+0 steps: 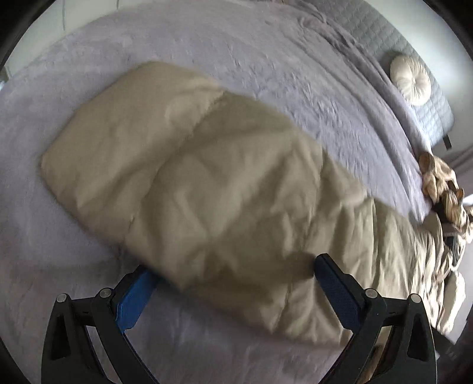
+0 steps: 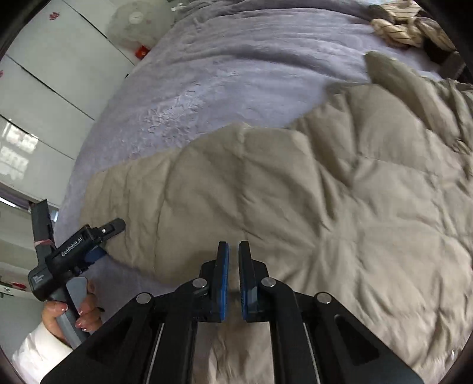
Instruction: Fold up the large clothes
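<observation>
A large beige quilted coat [image 1: 207, 183] lies folded lengthwise on a grey-lilac bed cover [image 1: 236, 53]. It also fills the right wrist view [image 2: 295, 206]. My left gripper [image 1: 236, 271] is open, its fingers on either side of the coat's near edge, the fabric between them. The left gripper also shows in the right wrist view [image 2: 109, 236] at the coat's left corner, held by a hand. My right gripper [image 2: 233, 251] has its jaws nearly together on a fold of the beige coat.
A round cream cushion [image 1: 411, 79] rests by the grey quilted headboard [image 1: 384, 32]. A striped and patterned garment pile [image 1: 443, 189] lies at the bed's edge and shows in the right wrist view [image 2: 408, 26]. White wardrobe doors [image 2: 44, 88] stand left.
</observation>
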